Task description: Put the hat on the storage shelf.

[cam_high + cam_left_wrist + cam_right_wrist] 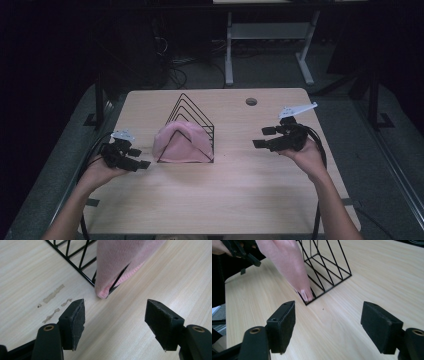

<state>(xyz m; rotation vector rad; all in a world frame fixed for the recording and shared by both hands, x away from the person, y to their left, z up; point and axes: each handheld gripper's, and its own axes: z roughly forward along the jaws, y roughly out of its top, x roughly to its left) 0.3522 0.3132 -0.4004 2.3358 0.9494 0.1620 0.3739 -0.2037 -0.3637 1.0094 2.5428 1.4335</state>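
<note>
The right gripper hangs with jaws wide apart above a pale wooden table, facing a pink cloth draped over a black wire rack.

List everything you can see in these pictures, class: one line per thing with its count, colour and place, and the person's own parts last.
Table: one, light wood, centre of the high view.
Wire rack: one, black, triangular frames, standing mid-table.
Cloth: one, pink, draped over the rack's near end.
Hole: one, round, far right part of the tabletop.
Residue marks: a few, pale, on the wood left of the rack in the left gripper view.
Second table: one, white legs, on the floor beyond.
Left gripper: one, black, open, left of the cloth.
Right gripper: one, black, open, right of the rack.
</note>
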